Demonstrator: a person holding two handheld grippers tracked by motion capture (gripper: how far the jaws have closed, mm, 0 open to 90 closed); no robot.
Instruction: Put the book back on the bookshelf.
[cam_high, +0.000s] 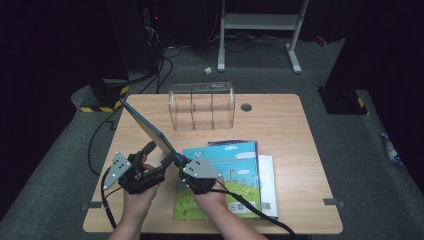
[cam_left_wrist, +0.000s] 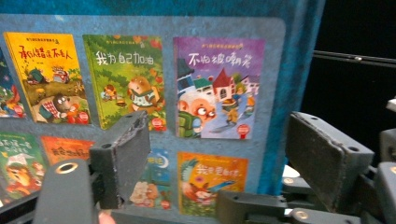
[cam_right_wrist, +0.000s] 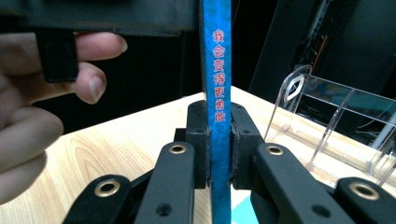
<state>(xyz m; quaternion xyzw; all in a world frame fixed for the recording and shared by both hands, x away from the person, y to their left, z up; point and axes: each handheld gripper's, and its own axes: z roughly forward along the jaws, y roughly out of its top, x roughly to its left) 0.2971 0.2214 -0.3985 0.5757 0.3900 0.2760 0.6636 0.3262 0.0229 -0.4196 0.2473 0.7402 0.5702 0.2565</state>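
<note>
Blue book held upright on its spine edge, ready for the clear rack.

The counter (cam_high: 300, 150) has open wood to the right and front-left; the clear file rack (cam_high: 202, 106) stands at the back, its slots facing forward, and a stack of picture books (cam_high: 235, 175) lies flat near the front. The blue book (cam_high: 147, 129) rises tilted over the left half, probably so it can slide upright into a slot. The right tongs (cam_high: 176, 159) are clamped tight on its spine at the lower corner, carrying it. The left tongs (cam_high: 150, 150) stand wide apart just beside its back cover, gripping nothing, as far as the dim view shows.
</note>
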